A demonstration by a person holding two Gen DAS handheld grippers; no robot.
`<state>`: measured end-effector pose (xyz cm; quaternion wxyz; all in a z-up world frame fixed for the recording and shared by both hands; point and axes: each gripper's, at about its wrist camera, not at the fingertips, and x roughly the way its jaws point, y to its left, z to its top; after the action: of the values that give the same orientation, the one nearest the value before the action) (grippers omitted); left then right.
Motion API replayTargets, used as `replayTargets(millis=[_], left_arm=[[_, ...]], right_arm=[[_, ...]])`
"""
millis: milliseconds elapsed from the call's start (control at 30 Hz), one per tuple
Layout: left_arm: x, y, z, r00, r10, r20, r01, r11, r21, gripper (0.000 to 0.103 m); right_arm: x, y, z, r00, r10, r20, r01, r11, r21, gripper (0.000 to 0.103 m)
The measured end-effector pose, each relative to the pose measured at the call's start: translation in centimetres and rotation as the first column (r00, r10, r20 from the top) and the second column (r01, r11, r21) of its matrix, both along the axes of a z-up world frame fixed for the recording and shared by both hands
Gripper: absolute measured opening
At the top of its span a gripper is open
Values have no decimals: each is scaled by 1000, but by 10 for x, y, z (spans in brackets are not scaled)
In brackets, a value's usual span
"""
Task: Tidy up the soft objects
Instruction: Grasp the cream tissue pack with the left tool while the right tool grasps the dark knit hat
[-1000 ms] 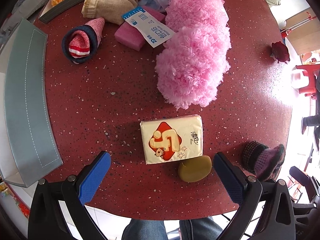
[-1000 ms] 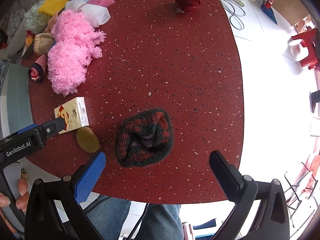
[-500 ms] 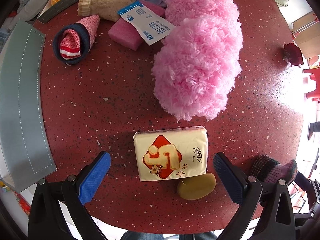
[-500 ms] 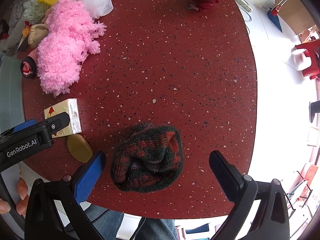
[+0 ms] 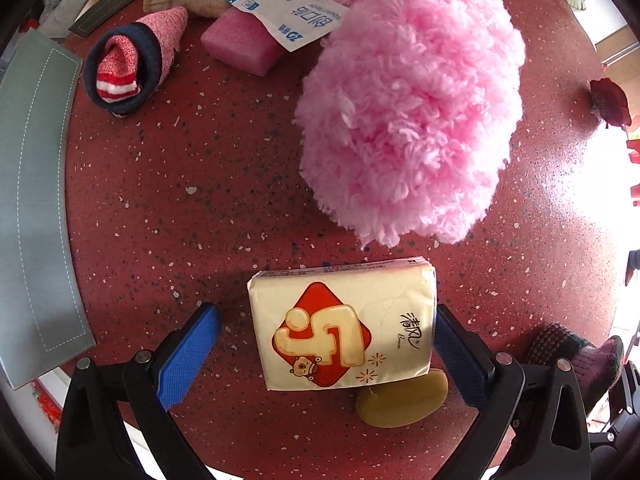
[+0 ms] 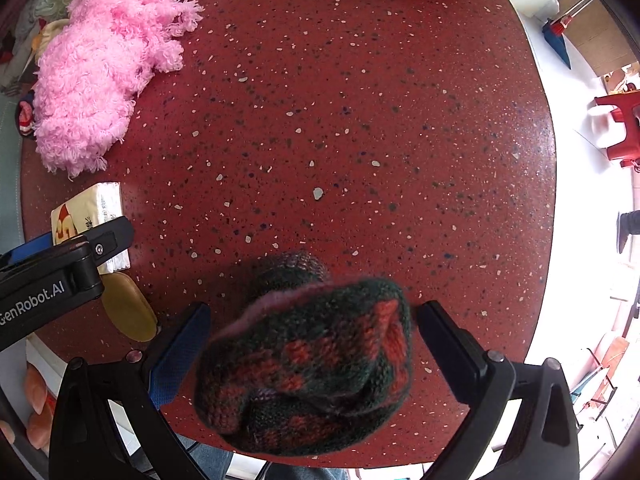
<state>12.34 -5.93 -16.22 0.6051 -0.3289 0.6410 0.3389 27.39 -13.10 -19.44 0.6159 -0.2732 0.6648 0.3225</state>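
Tissue pack (image 5: 344, 328) is your anchor on the red speckled table (image 5: 200, 200): your left gripper (image 5: 326, 344) straddles it with both jaws spread, the right blue pad touching or nearly touching the pack's right edge, the left pad well clear. That stance reads as a squeeze about to happen, so centre the pack before you close. A yellow soap-like lump (image 5: 402, 396) sits just behind the pack's near right corner, close enough to be caught by the right finger. Beyond the pack lies the fluffy pink duster (image 5: 408, 120), near but not touching it; further off are the rolled sock (image 5: 128, 68) and the pink sponge (image 5: 244, 42) under a paper sachet (image 5: 286, 14).

To the pack's right, your right gripper (image 6: 312, 356) frames the knitted hat (image 6: 308, 364), jaws spread wide on either side, neither pad clearly pressing the wool.

Compared with a second ago, you have brought both tools forward and lower: the pack and the hat now sit between the fingers instead of ahead of them. Nothing on the table has shifted.
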Motion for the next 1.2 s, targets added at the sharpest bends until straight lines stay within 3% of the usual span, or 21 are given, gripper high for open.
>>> replayTargets(millis=[267,467,633,833,900,1000,1167,1200], left_arm=[[-20,5,-22,1000,18,26,-17,1000,-16,103],[-24,0,-31,1000,19,20,-19,1000,-11,103],[-17,11,-16,1000,21,-6,-21,1000,-16,103],[-9,14,-12,1000,7,-18,-7,1000,-7,101],[-5,13,-7,1000,-9,3,9,1000,-2,88],[2,11,-1,999,-47,10,47,999,4,76],[7,12,1,997,-70,-24,70,998,5,76],[7,12,3,997,-77,-28,77,997,8,76]], right_arm=[[-18,15,-11,995,92,49,-89,995,-54,103],[-25,19,-20,996,68,56,-65,997,-46,103],[-32,17,-23,995,70,68,-67,997,-44,103],[-17,16,-21,997,74,31,-70,991,-115,102],[-17,17,-21,998,61,30,-57,991,-117,97],[-18,15,-16,998,57,33,-53,992,-112,87],[-19,11,-4,997,65,45,-60,992,-112,56],[-19,10,-1,997,69,47,-63,992,-109,55]])
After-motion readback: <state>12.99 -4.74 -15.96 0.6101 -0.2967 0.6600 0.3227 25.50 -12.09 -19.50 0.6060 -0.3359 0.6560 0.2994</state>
